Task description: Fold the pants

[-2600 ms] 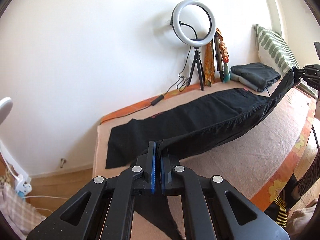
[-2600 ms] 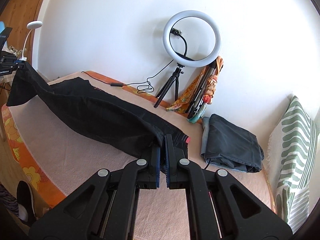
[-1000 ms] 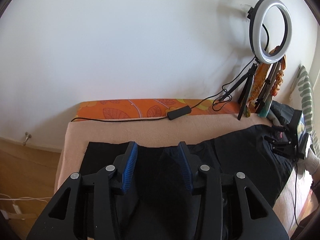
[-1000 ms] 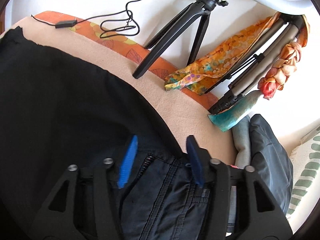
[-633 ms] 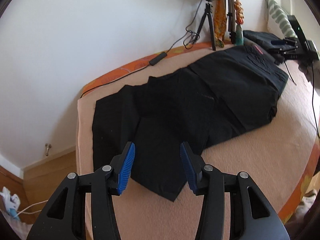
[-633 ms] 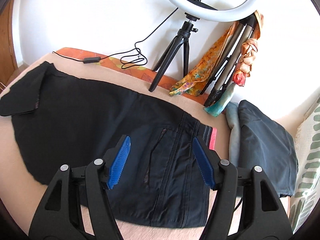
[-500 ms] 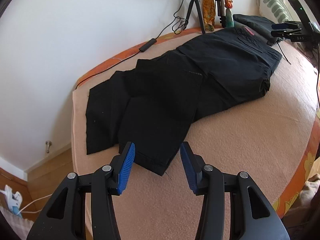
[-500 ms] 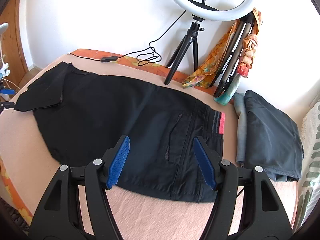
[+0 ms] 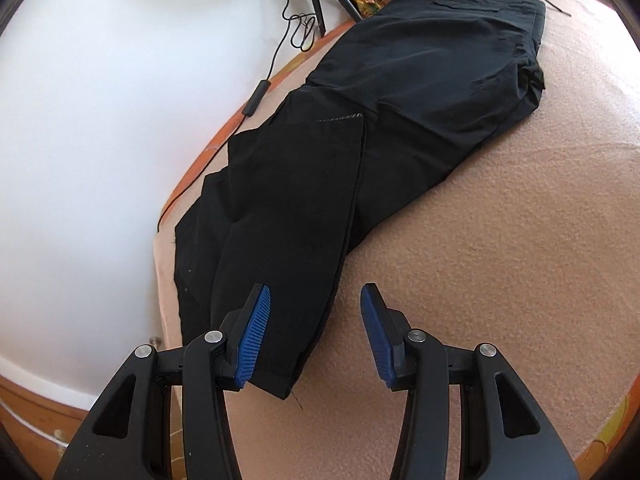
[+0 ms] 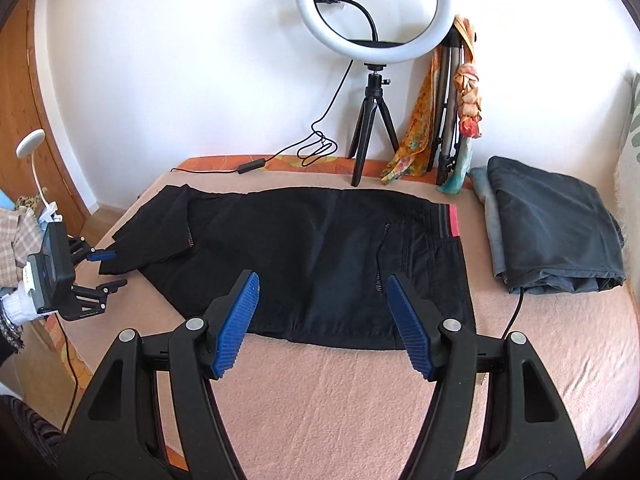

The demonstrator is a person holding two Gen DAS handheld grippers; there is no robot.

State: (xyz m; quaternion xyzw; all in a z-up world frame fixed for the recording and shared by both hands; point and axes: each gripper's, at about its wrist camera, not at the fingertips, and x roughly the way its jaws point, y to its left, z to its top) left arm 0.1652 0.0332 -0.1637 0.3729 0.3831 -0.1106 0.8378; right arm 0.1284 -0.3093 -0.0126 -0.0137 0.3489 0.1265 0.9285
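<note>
The black pants (image 10: 312,256) lie flat on the pink blanket (image 10: 360,392), folded lengthwise, waistband with a red tag to the right, leg ends to the left. In the left wrist view the pants (image 9: 360,128) stretch away from the near leg hem. My left gripper (image 9: 314,336) is open and empty, hovering just over the hem corner; it also shows in the right wrist view (image 10: 106,268) at the pants' left end. My right gripper (image 10: 322,320) is open and empty, in front of the pants' near edge.
A ring light on a tripod (image 10: 370,80), its cable with a switch (image 10: 252,166), scarves and a second tripod (image 10: 452,120) stand along the wall. A folded grey garment (image 10: 552,228) lies right of the pants. A lamp (image 10: 30,148) and the bed's left edge are at left.
Both grippers let go of the pants, opened and drew back. The lifted leg now lies folded over the other. The left gripper has come down close to the hem corner.
</note>
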